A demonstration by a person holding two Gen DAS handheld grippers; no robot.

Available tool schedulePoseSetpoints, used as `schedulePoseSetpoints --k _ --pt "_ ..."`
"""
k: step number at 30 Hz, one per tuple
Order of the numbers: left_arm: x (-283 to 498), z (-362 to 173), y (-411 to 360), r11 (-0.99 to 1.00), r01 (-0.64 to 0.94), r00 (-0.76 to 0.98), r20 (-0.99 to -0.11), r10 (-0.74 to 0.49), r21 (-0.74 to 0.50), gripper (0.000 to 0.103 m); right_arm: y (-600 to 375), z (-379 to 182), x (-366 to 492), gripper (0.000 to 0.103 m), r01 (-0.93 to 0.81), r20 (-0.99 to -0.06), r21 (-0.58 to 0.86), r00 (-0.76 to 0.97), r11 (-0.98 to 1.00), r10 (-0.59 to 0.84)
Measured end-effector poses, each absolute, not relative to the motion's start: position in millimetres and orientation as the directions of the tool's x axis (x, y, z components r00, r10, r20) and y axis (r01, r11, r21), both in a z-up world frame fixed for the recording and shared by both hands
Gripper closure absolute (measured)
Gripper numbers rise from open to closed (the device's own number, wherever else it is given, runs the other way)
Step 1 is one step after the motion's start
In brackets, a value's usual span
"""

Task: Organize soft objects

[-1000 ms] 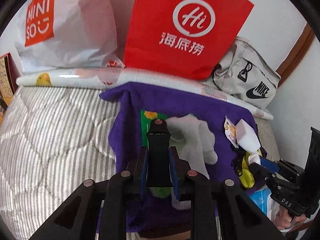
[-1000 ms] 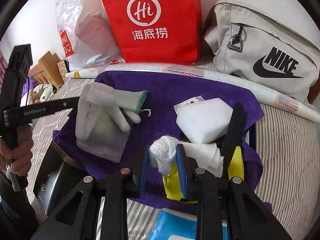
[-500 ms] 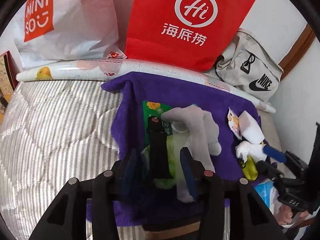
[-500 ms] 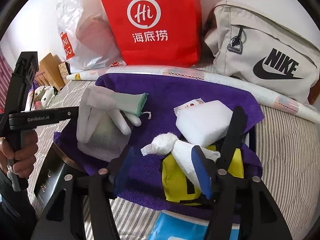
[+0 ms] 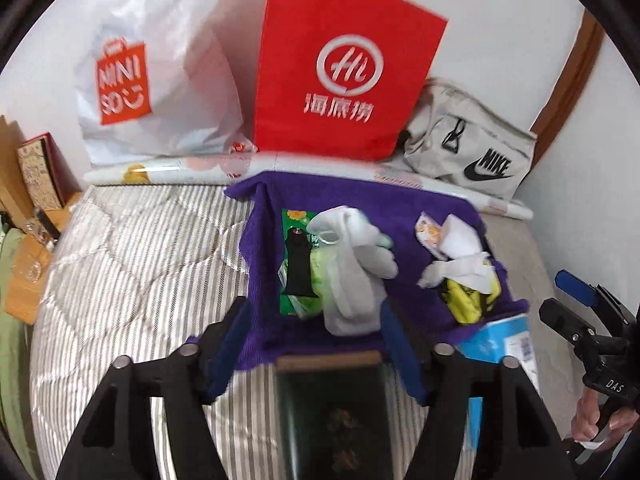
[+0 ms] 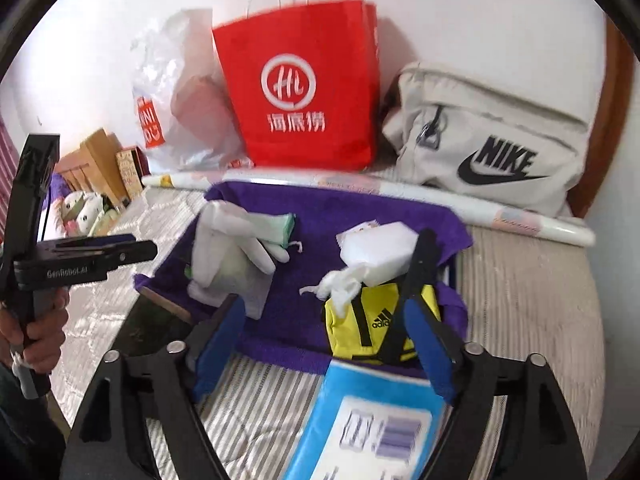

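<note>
Left wrist: glove (image 5: pixel 352 276) lies lengthwise, seemingly (blurred) cuff farthest.

Blue packet (image 6: pixel 372 420): label print blurred, lower end cut by frame edge. Dark box (image 5: pixel 334 416): far end under purple towel (image 5: pixel 352 200). Green packet (image 5: pixel 294 264): partly beneath white glove (image 5: pixel 352 276)

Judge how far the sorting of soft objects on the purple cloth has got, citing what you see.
Done: white gloves, crumpled tissue, white sponge and yellow pouch all lie gathered on the purple cloth. In hand: nothing; the left claw and right claw are both open. Left: cannot tell; no final container is evident.
</note>
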State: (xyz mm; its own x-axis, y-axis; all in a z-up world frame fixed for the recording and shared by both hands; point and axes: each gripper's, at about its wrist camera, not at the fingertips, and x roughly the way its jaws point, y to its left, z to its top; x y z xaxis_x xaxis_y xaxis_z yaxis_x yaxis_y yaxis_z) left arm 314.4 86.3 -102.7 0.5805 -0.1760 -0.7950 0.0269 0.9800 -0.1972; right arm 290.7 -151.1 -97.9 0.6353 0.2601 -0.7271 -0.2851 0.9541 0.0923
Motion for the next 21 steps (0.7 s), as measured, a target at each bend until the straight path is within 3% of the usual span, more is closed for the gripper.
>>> schedulePoseSetpoints --k 5,13,16,21 --pt "274 -73 78 0.978 0.028 0.615 -0.768 -0.179 -0.205 0.025 -161 -68 248 0.014 -0.277 -0.680 0.094 0.684 0.956 0.265" --pt "205 -44 56 0.979 0.068 0.632 -0.751 -0.190 -0.190 0.023 -174 -41 179 0.012 -0.281 -0.639 0.164 0.701 0.946 0.318" --pt "180 -36 47 0.982 0.074 0.651 -0.737 -0.179 -0.173 0.009 -173 -36 153 0.012 -0.267 -0.634 0.141 0.715 0.953 0.294" --pt "141 -26 33 0.988 0.077 0.681 -0.717 -0.152 -0.136 0.003 -181 -26 111 0.005 -0.220 -0.605 0.101 0.760 0.970 0.236"
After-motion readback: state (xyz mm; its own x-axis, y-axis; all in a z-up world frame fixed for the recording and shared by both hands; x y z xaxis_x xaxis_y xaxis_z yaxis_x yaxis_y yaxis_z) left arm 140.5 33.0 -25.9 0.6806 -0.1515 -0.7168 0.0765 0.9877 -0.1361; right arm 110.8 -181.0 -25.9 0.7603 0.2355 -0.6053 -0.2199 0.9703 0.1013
